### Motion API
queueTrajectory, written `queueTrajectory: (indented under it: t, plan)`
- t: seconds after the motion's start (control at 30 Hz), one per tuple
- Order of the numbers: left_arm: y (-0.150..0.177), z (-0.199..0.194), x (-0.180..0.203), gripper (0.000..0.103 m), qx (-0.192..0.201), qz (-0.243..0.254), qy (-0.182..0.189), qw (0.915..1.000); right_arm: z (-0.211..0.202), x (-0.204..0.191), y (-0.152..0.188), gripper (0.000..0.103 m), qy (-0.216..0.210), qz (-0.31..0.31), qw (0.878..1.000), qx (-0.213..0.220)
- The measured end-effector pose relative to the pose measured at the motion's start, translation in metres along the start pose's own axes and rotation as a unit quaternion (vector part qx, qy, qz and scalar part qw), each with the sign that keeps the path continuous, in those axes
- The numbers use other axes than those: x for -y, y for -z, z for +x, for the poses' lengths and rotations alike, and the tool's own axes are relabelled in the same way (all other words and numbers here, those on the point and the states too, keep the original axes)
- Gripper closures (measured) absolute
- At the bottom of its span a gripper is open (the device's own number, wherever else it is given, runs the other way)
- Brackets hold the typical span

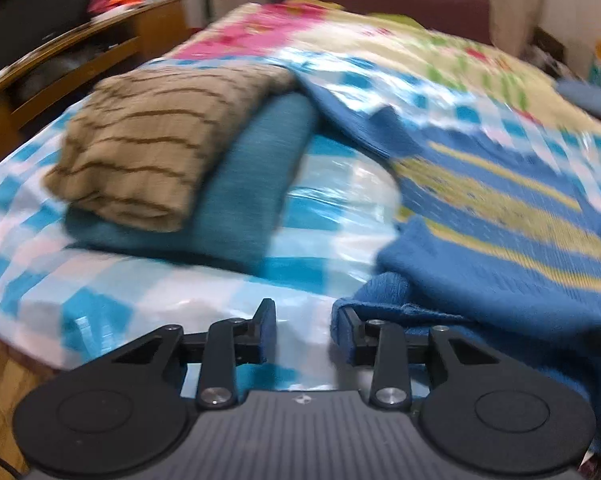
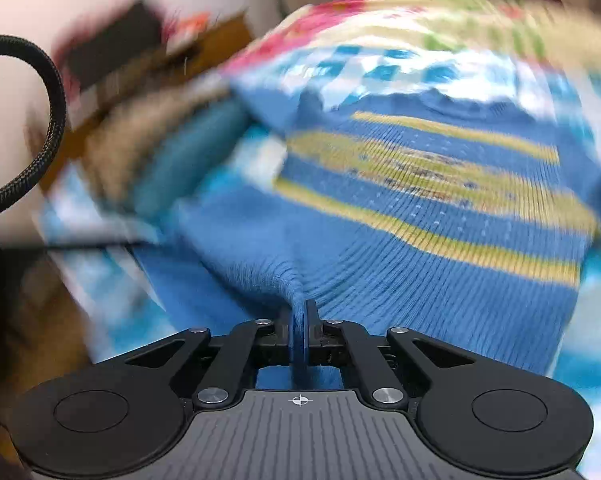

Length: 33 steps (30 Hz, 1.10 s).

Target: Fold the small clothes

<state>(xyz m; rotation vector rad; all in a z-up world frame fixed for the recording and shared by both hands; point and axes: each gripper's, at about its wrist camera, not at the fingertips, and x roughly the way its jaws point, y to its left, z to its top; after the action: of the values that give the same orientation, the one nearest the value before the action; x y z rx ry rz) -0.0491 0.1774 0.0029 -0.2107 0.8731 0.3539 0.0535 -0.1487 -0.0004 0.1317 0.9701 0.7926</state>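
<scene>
- Sweater (image 2: 440,240), blue knit with yellow stripes, lies spread on the checked plastic sheet (image 1: 148,288) that covers the bed; in the left wrist view it fills the right side, and its right edge is cut off by the frame.
- Right gripper (image 2: 299,312) is pressed together on a pinch of the sweater's near hem, the knit bunching into a ridge that runs between the jaws.
- Left gripper (image 1: 304,320) has its jaws partly spread; a fold of the sweater's near-left corner drapes over the right finger (image 1: 346,332) and hides most of its pad, while the left finger (image 1: 266,324) stands bare above the sheet. The gap between them shows only the sheet, so no grip is visible.
- Folded clothes sit to the far left of the sweater: a tan piece with brown stripes (image 1: 152,148) lying on top of a teal piece (image 1: 256,184), which it partly covers.
- One sleeve (image 1: 360,120) reaches up toward that stack; whether it touches the teal piece is hard to tell.
- Both views are smeared by blur, the right wrist view most of all, where the stack is only tan and teal streaks.
- Wooden furniture (image 1: 112,40) stands beyond the bed on the far left, its contents too blurred to make out.
- Floral bedding (image 1: 380,36) shows beyond the sheet.
- Braided black cable (image 2: 48,120) loops in at the left edge of the right wrist view.
</scene>
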Motion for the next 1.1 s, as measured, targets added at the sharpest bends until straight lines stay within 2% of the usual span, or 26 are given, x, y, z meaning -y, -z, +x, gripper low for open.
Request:
queueTrajectory:
  t: [0.1,0.13,0.17,0.23,0.27,0.3,0.37,0.43,0.53,0.57,0.6,0.67,0.73,0.83,0.93,1.0,1.03,1.07,1.1]
  plan:
    - [0.008,-0.008,-0.021,0.065,0.002,-0.041,-0.009,0.9991,-0.032,0.023,-0.003,0.101,-0.058,0.082,0.994,0.034]
    - [0.011,-0.01,-0.026,0.065,0.003,-0.047,-0.022,0.9987,-0.035,0.029,-0.003,0.101,-0.06,0.092,0.993,0.036]
    - [0.015,-0.01,-0.031,0.065,0.003,-0.05,-0.037,0.998,-0.037,0.032,-0.001,0.1,-0.039,0.091,0.995,0.034]
    - [0.019,-0.008,-0.042,0.065,-0.005,-0.064,-0.05,0.9967,-0.032,0.033,0.005,0.093,0.053,0.06,0.996,0.025]
    - [0.02,-0.009,-0.046,0.065,-0.007,-0.07,-0.053,0.9961,-0.031,0.031,0.008,0.092,0.083,0.049,0.995,0.02]
    - [0.021,-0.011,-0.047,0.065,-0.003,-0.07,-0.05,0.9963,-0.031,0.027,0.012,0.091,0.077,0.039,0.996,0.016]
    - [0.021,-0.018,-0.041,0.064,0.012,-0.055,-0.032,0.9979,-0.034,0.013,0.018,0.091,0.038,0.012,0.999,0.008]
    - [0.018,-0.022,-0.028,0.063,0.021,-0.031,-0.004,0.9993,-0.037,-0.007,0.026,0.089,0.022,-0.047,0.999,-0.009]
    - [0.014,-0.02,-0.008,0.057,0.025,0.013,0.025,0.9993,-0.04,-0.023,0.039,0.067,0.022,-0.111,0.993,-0.035]
    - [0.011,-0.017,-0.002,0.055,0.021,0.025,0.032,0.9989,-0.038,-0.025,0.043,0.052,0.027,-0.123,0.991,-0.048]
    - [0.01,-0.014,0.003,0.054,0.017,0.036,0.038,0.9985,-0.037,-0.026,0.048,0.047,0.039,-0.136,0.988,-0.061]
    - [0.01,-0.006,0.012,0.053,0.011,0.061,0.045,0.997,-0.034,-0.025,0.052,0.047,0.064,-0.146,0.985,-0.068]
    - [0.009,0.001,0.014,0.052,0.004,0.071,0.046,0.9964,-0.04,-0.016,0.053,0.047,0.087,-0.129,0.986,-0.064]
    - [0.011,0.008,0.016,0.05,-0.005,0.067,0.047,0.9966,-0.064,0.012,0.055,0.047,0.092,-0.039,0.994,-0.051]
    - [0.015,0.013,0.02,0.049,-0.01,0.072,0.049,0.9962,-0.075,0.032,0.057,0.045,0.116,0.024,0.992,-0.042]
    - [0.015,0.013,0.022,0.048,-0.008,0.072,0.051,0.9961,-0.068,0.041,0.056,0.047,0.089,0.062,0.993,-0.047]
    - [0.014,0.013,0.022,0.048,-0.009,0.068,0.053,0.9962,-0.059,0.045,0.055,0.049,0.075,0.079,0.992,-0.057]
    - [0.014,0.012,0.02,0.048,-0.009,0.065,0.055,0.9964,-0.049,0.047,0.055,0.057,0.074,0.092,0.991,-0.065]
    - [0.014,0.011,0.018,0.048,-0.009,0.061,0.056,0.9965,-0.039,0.051,0.054,0.074,0.079,0.101,0.989,-0.068]
